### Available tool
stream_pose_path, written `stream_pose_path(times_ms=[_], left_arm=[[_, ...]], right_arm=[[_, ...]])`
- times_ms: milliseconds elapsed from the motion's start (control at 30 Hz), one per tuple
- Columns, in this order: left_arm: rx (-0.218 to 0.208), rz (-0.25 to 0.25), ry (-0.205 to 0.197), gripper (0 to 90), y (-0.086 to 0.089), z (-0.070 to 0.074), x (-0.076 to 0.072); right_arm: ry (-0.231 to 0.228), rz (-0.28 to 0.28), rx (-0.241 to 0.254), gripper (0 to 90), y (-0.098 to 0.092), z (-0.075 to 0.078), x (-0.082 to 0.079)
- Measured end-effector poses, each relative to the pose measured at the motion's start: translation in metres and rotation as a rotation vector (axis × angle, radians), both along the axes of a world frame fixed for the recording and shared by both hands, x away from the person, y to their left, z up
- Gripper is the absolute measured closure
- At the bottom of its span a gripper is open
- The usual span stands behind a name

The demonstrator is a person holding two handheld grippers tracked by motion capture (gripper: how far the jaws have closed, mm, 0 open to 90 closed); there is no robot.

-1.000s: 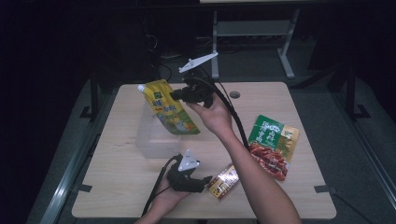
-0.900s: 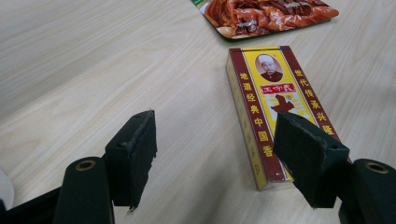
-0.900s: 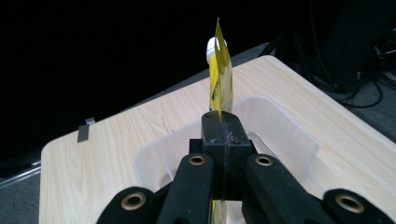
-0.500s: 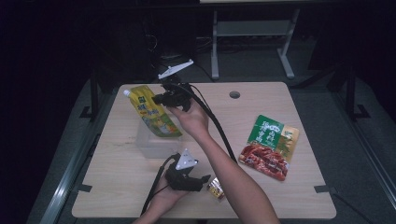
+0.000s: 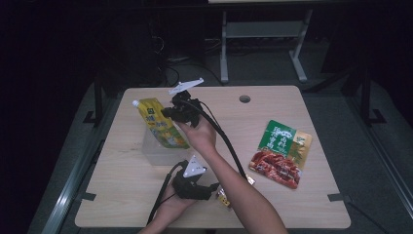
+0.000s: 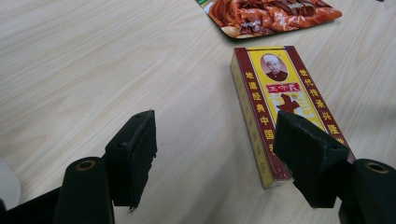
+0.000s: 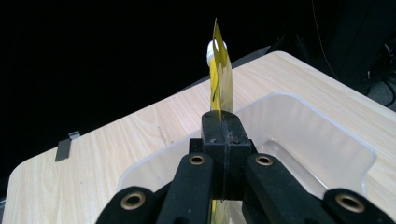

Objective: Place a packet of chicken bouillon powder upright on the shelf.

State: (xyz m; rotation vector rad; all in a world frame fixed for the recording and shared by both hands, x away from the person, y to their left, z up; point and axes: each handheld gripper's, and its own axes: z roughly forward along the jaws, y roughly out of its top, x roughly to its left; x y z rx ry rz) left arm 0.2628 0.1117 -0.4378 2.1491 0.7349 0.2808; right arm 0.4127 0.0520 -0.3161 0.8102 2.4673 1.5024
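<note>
My right gripper [image 5: 168, 113] is shut on the edge of a yellow spouted pouch [image 5: 158, 123] and holds it above a clear plastic bin [image 5: 155, 154]. In the right gripper view the yellow pouch [image 7: 219, 74] stands edge-on between the jaws over the clear bin [image 7: 322, 149]. My left gripper [image 5: 214, 187] rests open near the table's front edge. In the left gripper view its jaws stand wide apart, and a red and yellow box [image 6: 280, 100] lies flat beside the right jaw.
A green and red food packet [image 5: 282, 153] lies at the table's right. The same packet [image 6: 275, 14] shows beyond the box in the left gripper view. A round cable hole [image 5: 244, 99] sits near the back edge. Black cables trail from both grippers.
The right gripper has carried the yellow pouch leftward and then held it over the clear bin. The left gripper has stayed in place near the front edge.
</note>
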Motion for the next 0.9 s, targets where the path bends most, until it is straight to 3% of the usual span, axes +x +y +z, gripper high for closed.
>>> stream_pose_path(times_ms=[100,233,433,500,600,633,700,733,900], left_arm=[[0.000,-0.001,0.004,29.9,-0.001,0.000,-0.001],[0.004,-0.004,0.003,29.8,-0.001,0.000,-0.001],[-0.009,0.006,0.010,29.8,-0.001,0.000,-0.002],[-0.013,0.004,0.005,29.7,-0.001,0.000,-0.001],[-0.003,0.003,-0.001,29.7,-0.001,0.001,-0.001],[-0.003,0.002,0.000,29.8,-0.001,0.001,-0.001],[0.007,-0.005,-0.001,29.7,-0.001,0.001,-0.001],[0.007,-0.005,-0.001,29.7,-0.001,0.001,-0.001],[0.014,-0.008,-0.001,29.8,-0.001,0.001,-0.001]], right_arm=[[-0.001,0.003,-0.024,89.4,-0.002,0.001,-0.002],[-0.003,0.016,-0.131,84.5,-0.001,-0.002,-0.004],[0.004,0.037,-0.171,82.0,-0.004,-0.010,-0.004],[0.023,0.048,-0.223,80.2,-0.004,-0.014,-0.006],[0.028,0.056,-0.258,80.1,-0.004,-0.019,-0.006],[0.058,0.059,-0.261,80.4,-0.006,-0.024,-0.007],[0.075,0.062,-0.271,80.5,-0.007,-0.029,-0.006],[0.057,0.076,-0.279,81.1,-0.009,-0.032,-0.005],[0.065,0.066,-0.284,82.5,-0.008,-0.033,-0.008]])
